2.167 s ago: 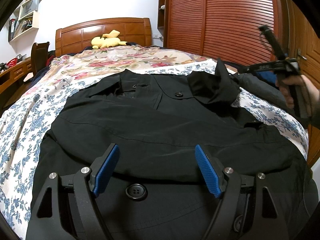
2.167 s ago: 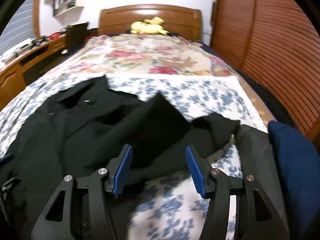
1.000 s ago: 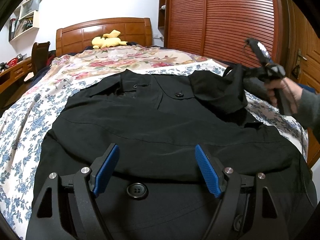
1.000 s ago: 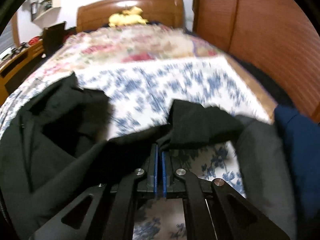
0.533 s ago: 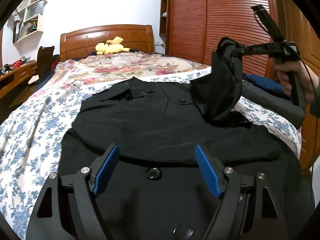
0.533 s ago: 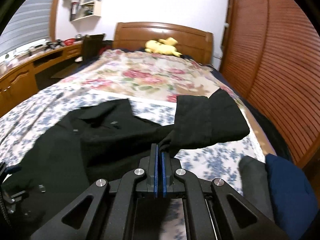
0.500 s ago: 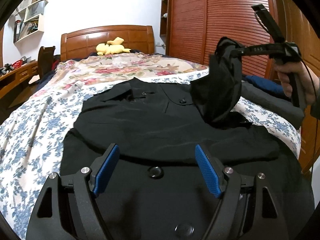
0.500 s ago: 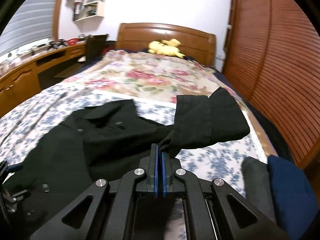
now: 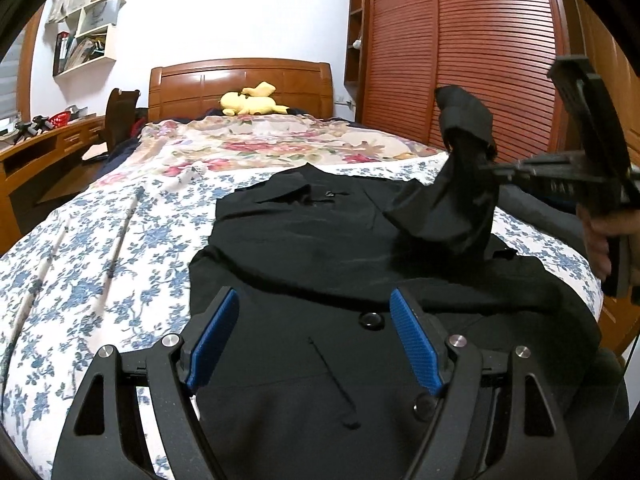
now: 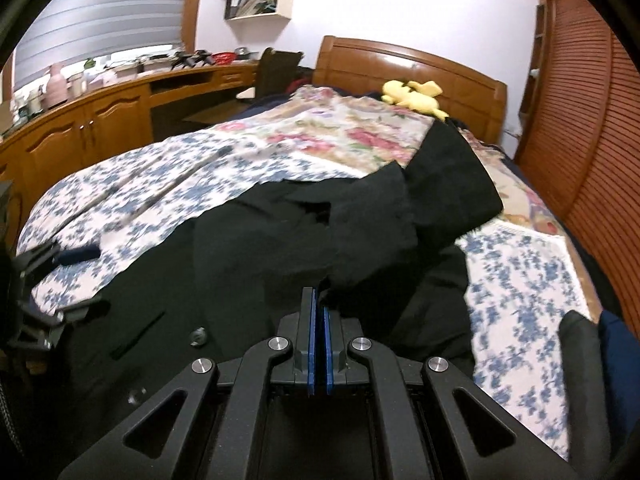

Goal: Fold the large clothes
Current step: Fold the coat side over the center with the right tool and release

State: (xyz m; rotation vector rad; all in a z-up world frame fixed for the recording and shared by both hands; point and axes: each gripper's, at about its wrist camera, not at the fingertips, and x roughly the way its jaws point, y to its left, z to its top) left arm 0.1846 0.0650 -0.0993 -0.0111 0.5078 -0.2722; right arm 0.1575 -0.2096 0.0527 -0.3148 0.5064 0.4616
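While right gripper lifts sleeve, floral bedspread lies bare beside coat.

**Black coat spread across the bed**

A wooden-headboard bed carries blue-flowered sheet, with a rose-patterned quilt beyond. A black coat lies flat; a yellow plush toy rests at the headboard.
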